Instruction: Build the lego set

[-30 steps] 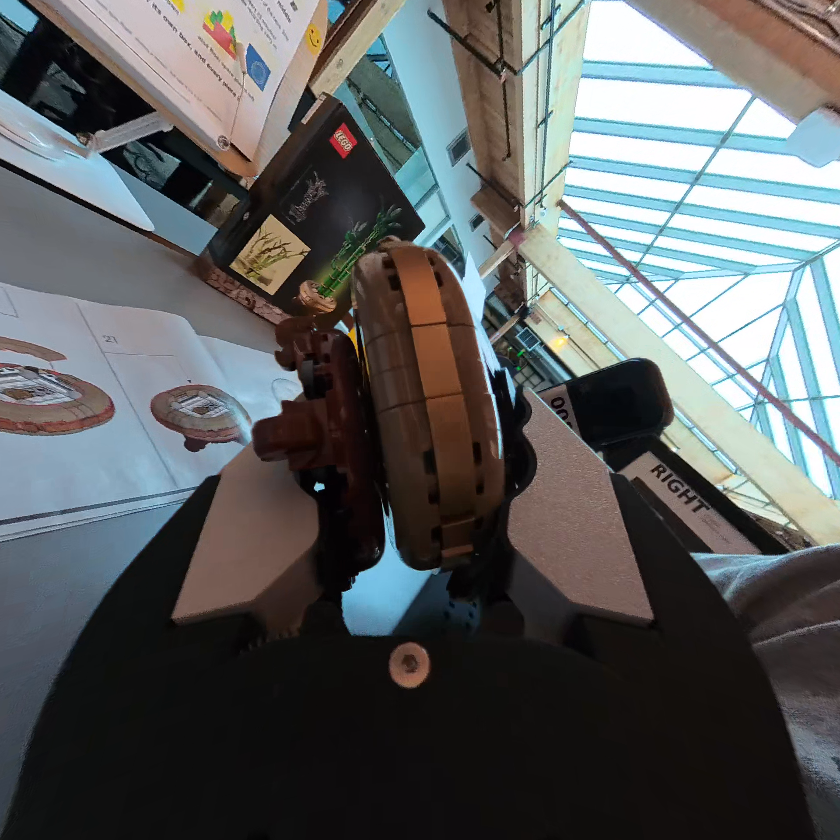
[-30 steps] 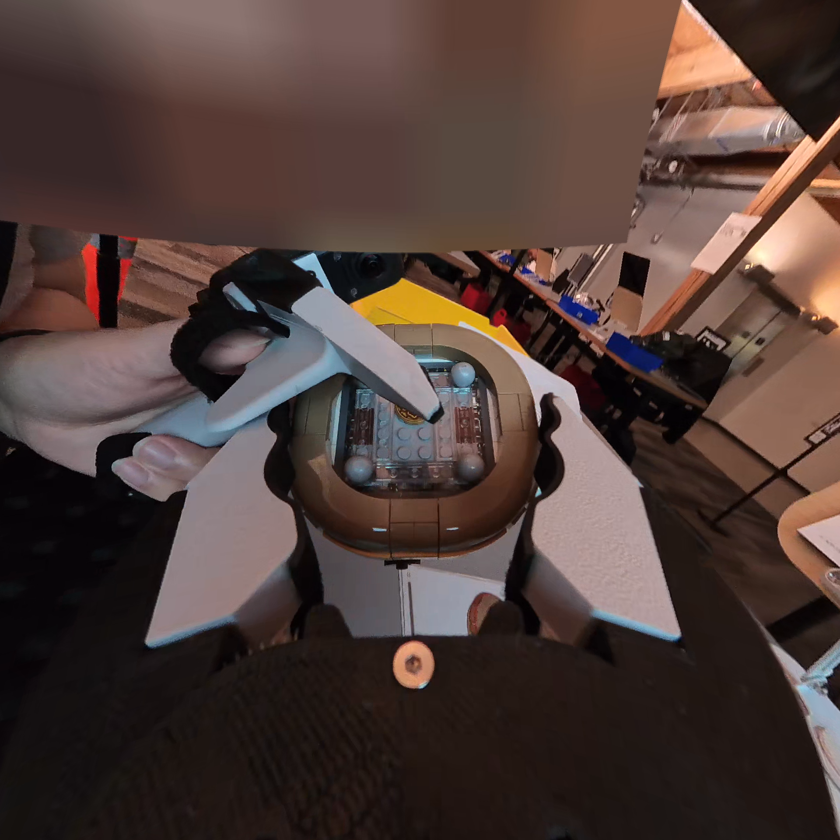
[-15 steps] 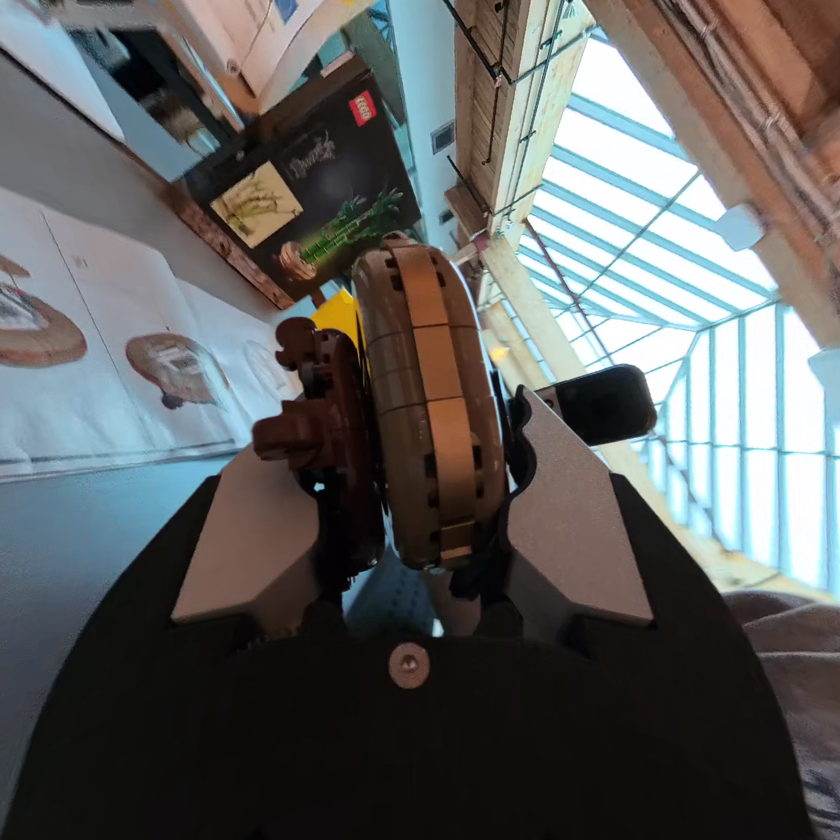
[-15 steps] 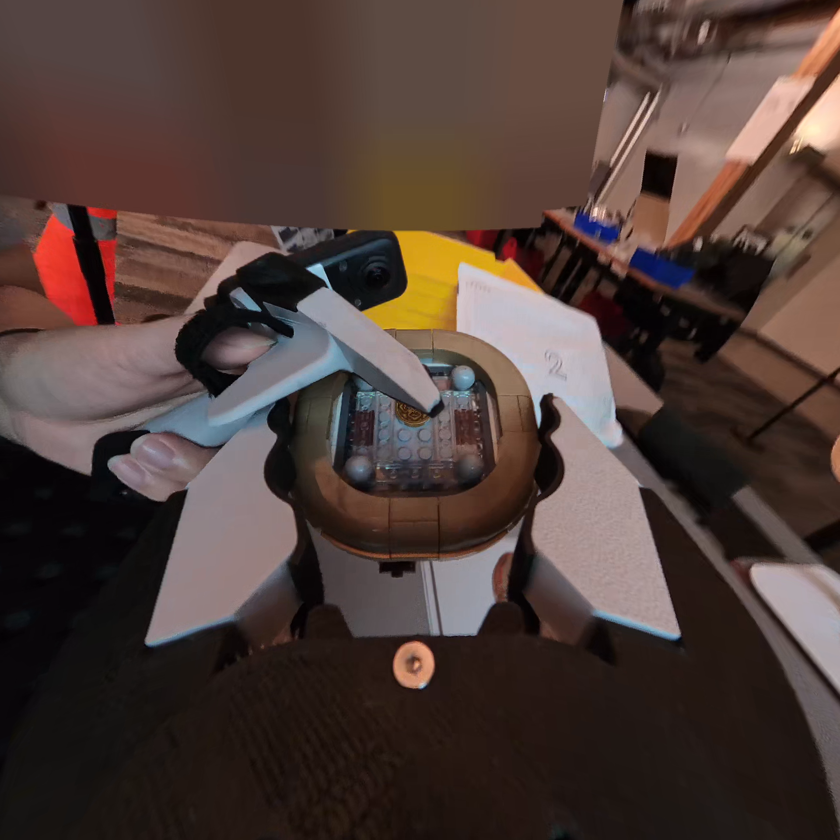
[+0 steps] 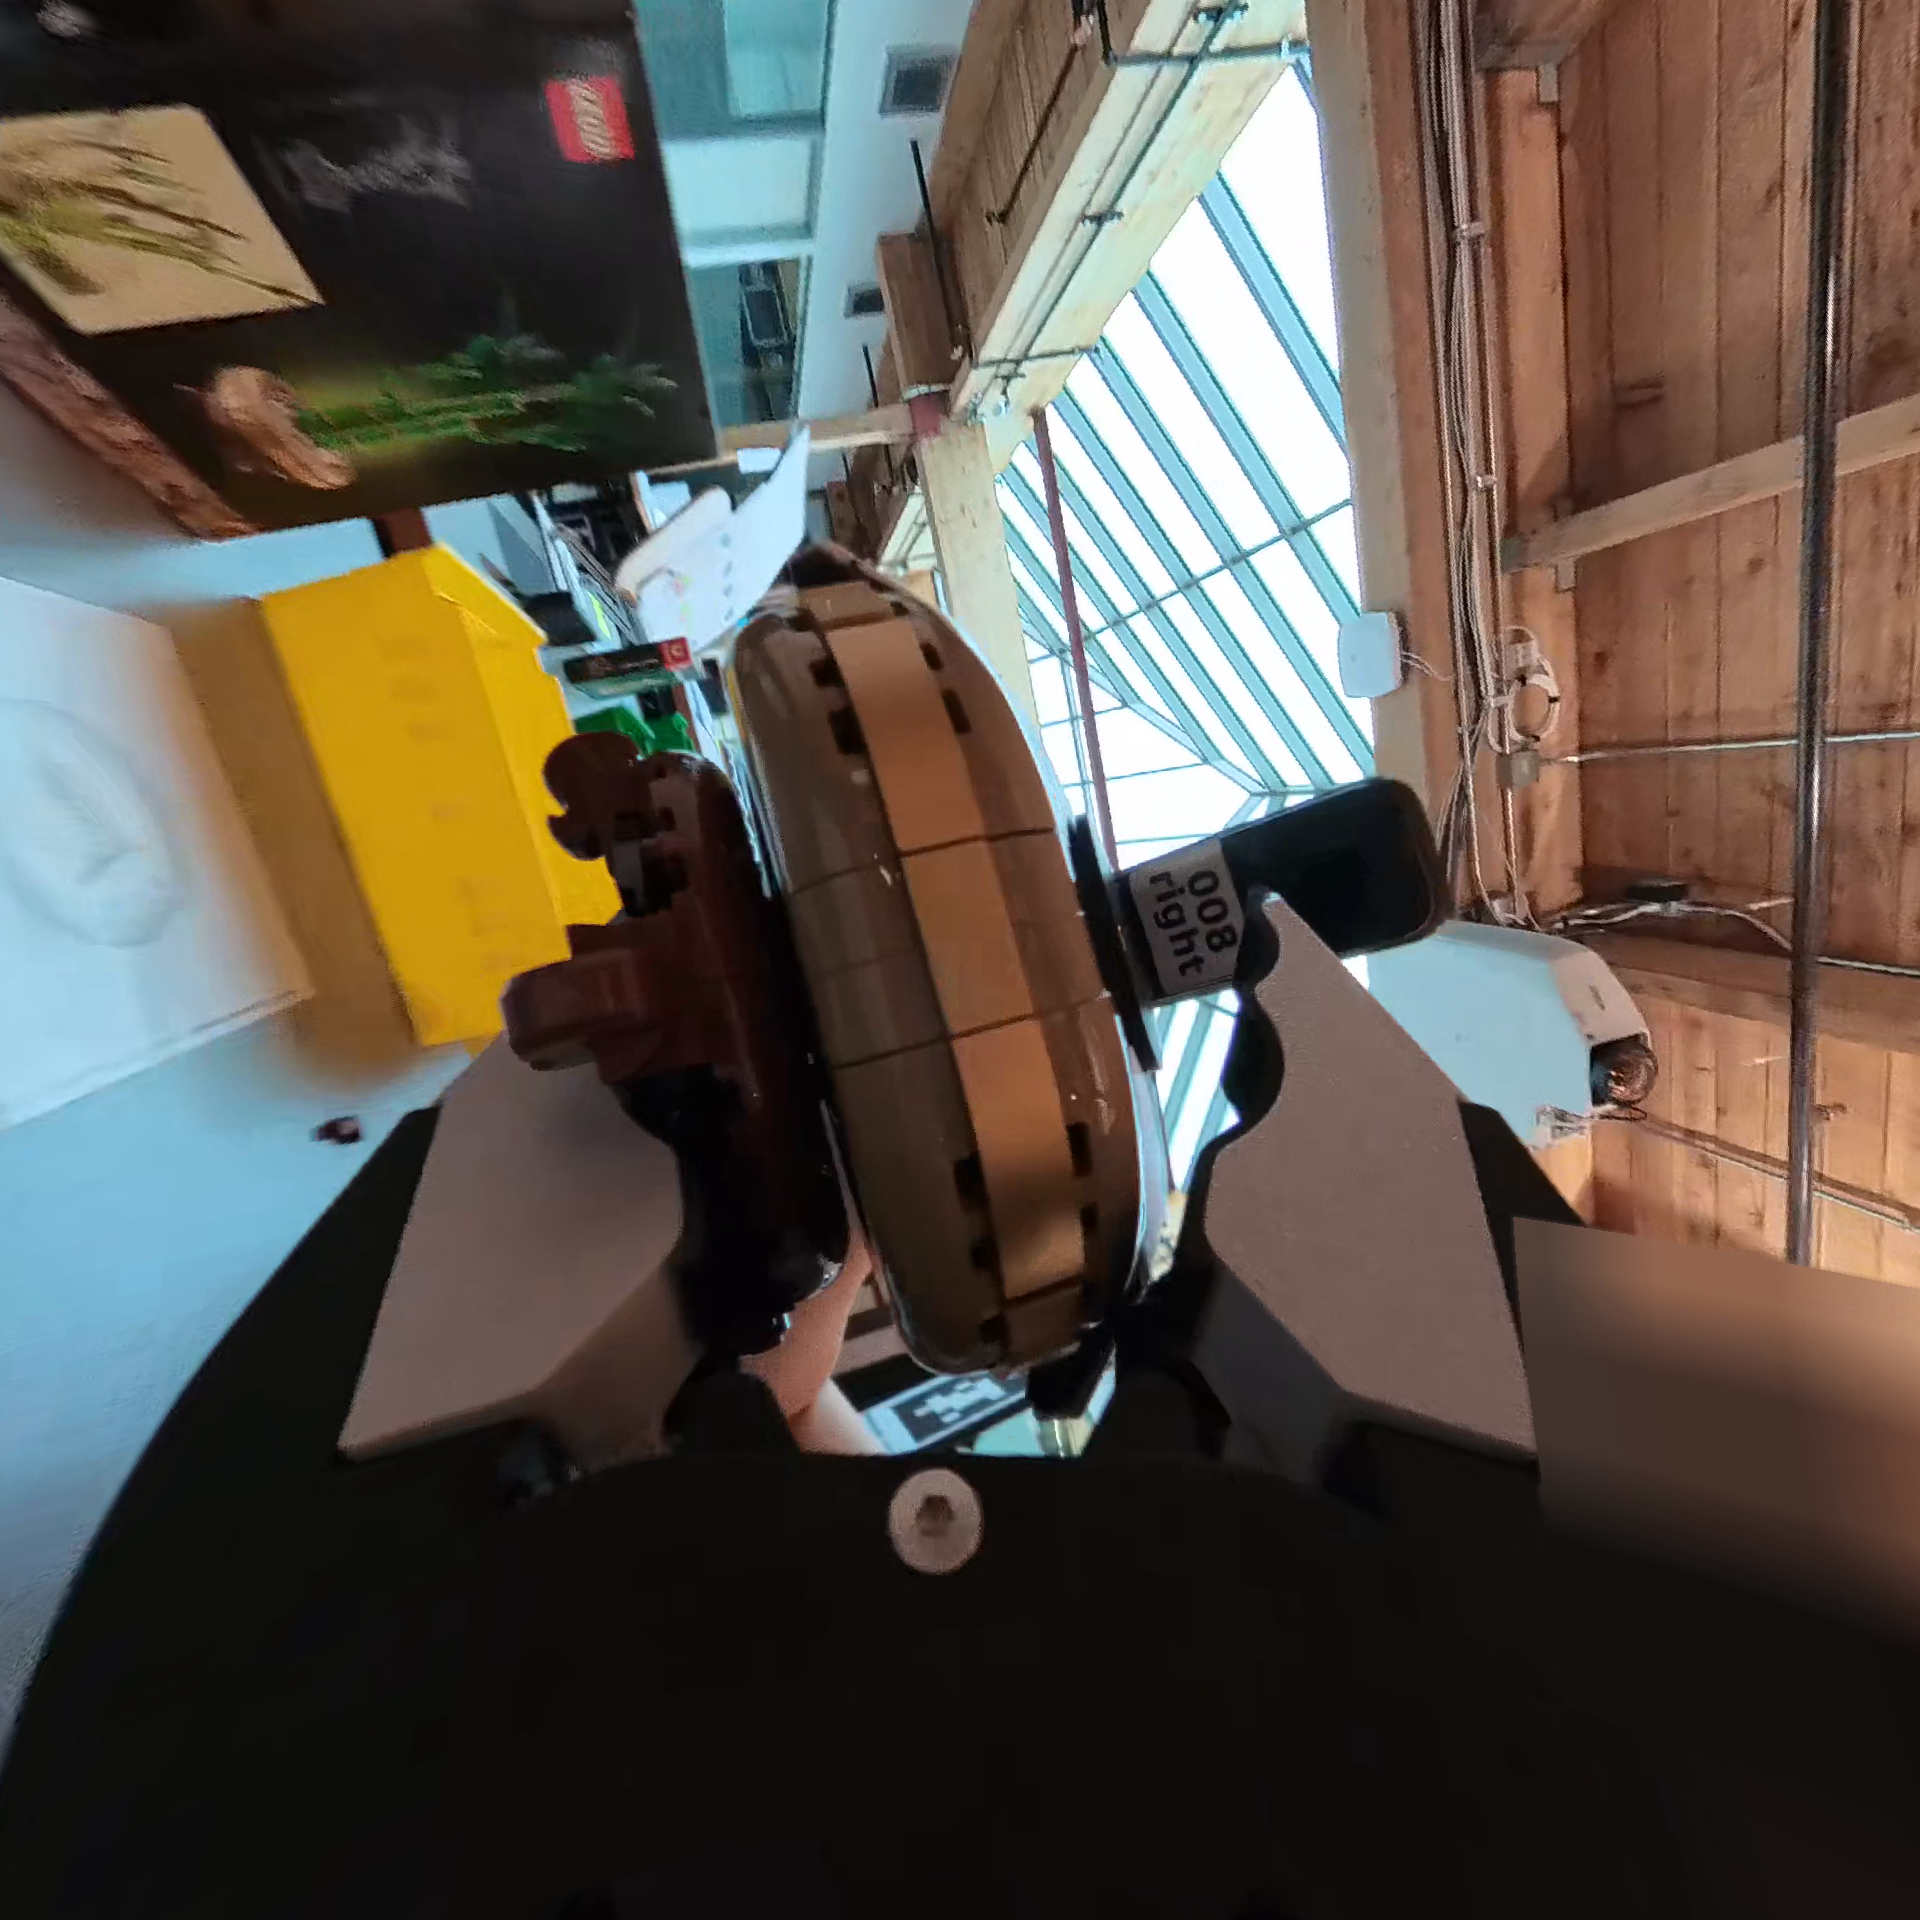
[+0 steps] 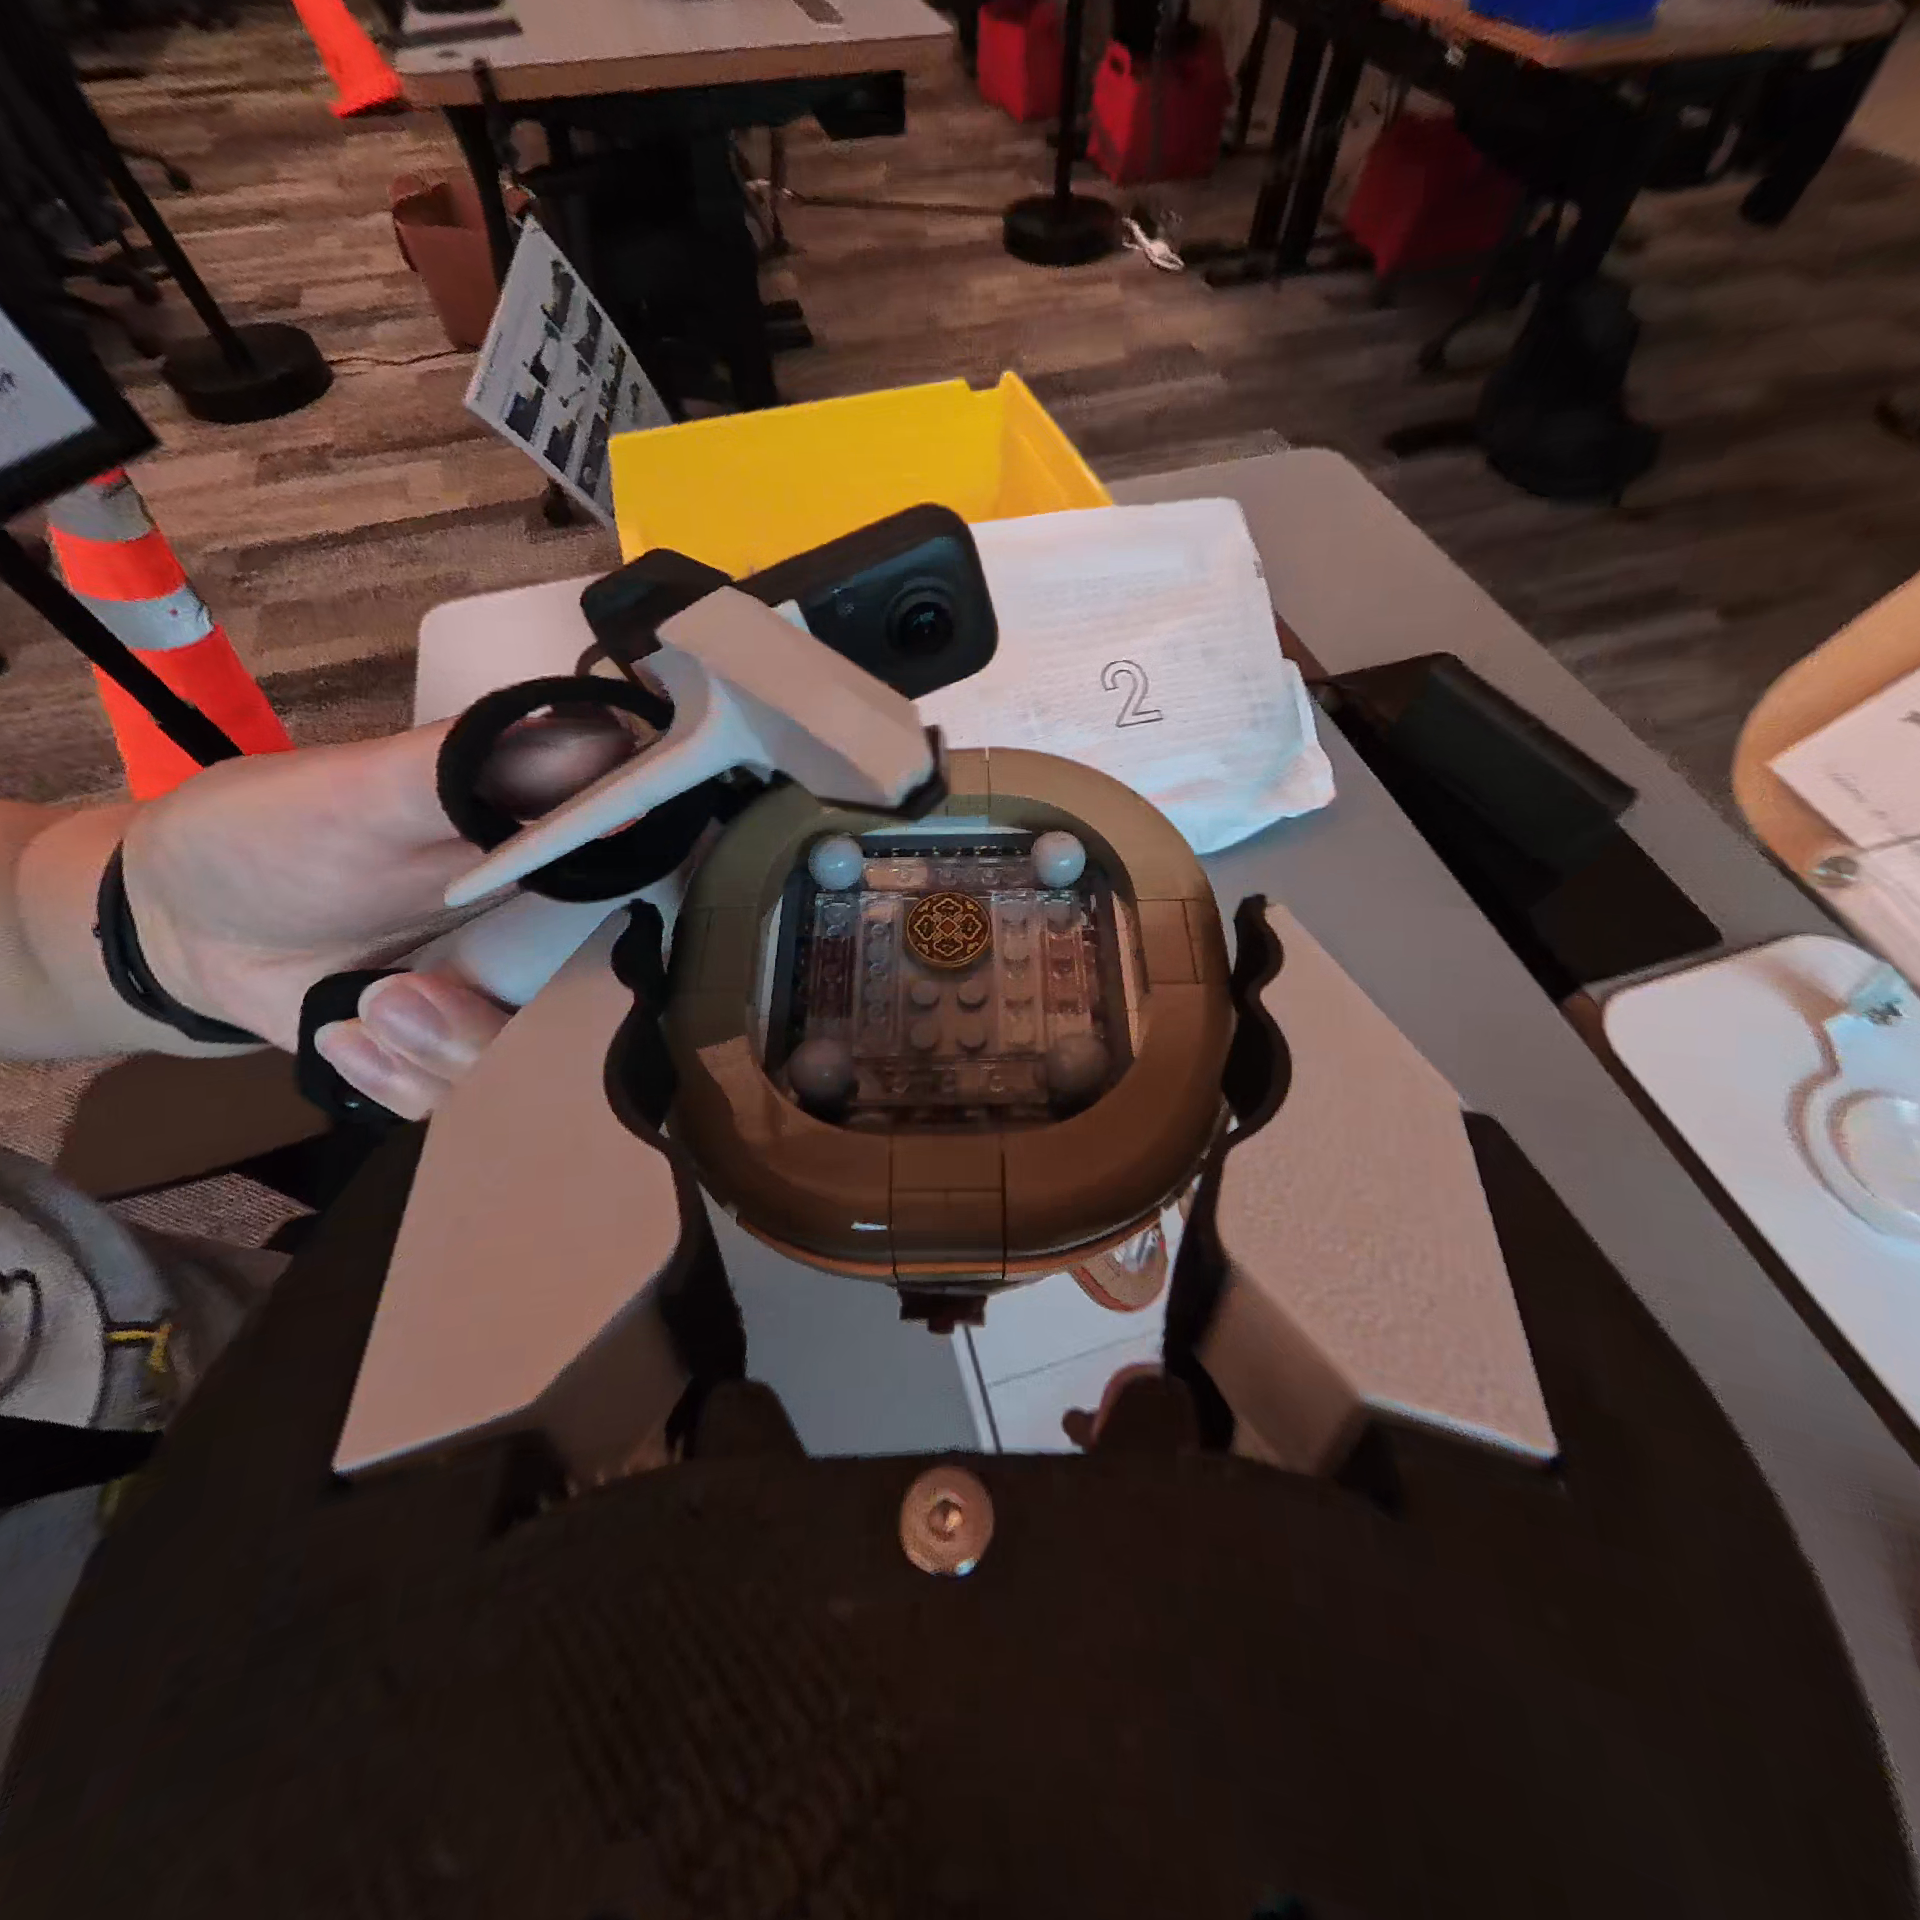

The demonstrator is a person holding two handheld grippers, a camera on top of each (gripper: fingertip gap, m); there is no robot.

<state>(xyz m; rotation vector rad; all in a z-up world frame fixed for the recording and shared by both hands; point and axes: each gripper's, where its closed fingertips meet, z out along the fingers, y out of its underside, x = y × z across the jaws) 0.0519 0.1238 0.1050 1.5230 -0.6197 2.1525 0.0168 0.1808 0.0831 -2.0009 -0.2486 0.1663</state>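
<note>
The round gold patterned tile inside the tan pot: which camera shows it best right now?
The right wrist view. It looks straight into the tan pot, so the round gold tile shows whole on the clear studded plate. The left wrist view sees the pot edge-on, so the tile is hidden.

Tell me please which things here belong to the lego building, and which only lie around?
Job: tan pot model, held by right gripper and left gripper; numbered white bag; set box.
Lying about: yellow bin, orange cone.
</note>
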